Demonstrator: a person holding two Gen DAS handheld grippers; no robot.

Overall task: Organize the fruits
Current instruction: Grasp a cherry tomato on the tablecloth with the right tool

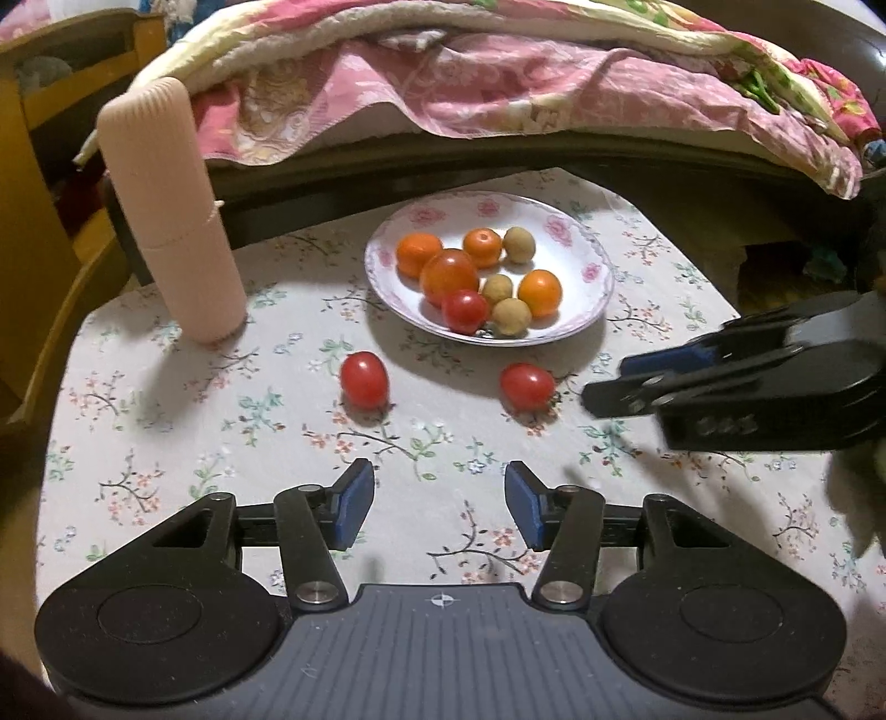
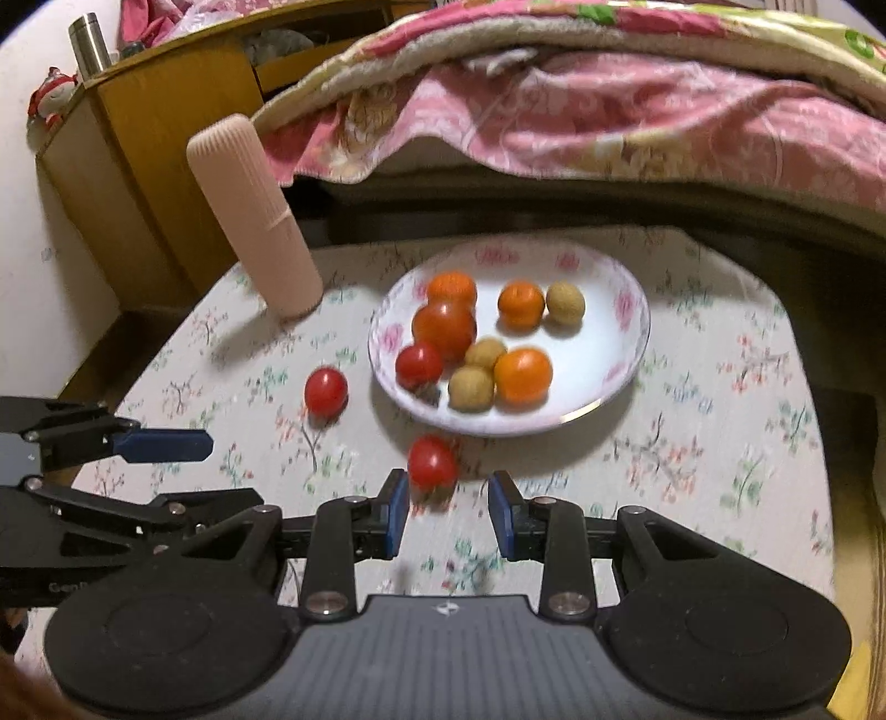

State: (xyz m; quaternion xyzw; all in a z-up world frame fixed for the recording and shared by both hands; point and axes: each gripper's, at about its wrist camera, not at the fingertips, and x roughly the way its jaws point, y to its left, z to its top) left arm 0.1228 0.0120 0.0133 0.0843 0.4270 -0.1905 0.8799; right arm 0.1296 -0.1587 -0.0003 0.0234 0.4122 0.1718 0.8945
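Left gripper point(image 1: 440, 501) released over bare floral tablecloth point(image 1: 183, 443), right gripper point(image 2: 449, 507) parted and empty just near of a red tomato point(image 2: 432, 461), second red tomato point(image 2: 325, 391) further left, flowered plate point(image 2: 620, 354) of fruit beyond, pink bottle point(image 2: 255, 216) far left.

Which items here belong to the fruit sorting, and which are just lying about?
Job: two loose red cherry tomatoes; white floral plate holding orange, red and tan round fruits.
Bystanders: ribbed pink cylindrical bottle; pink patterned blanket; steel flask.
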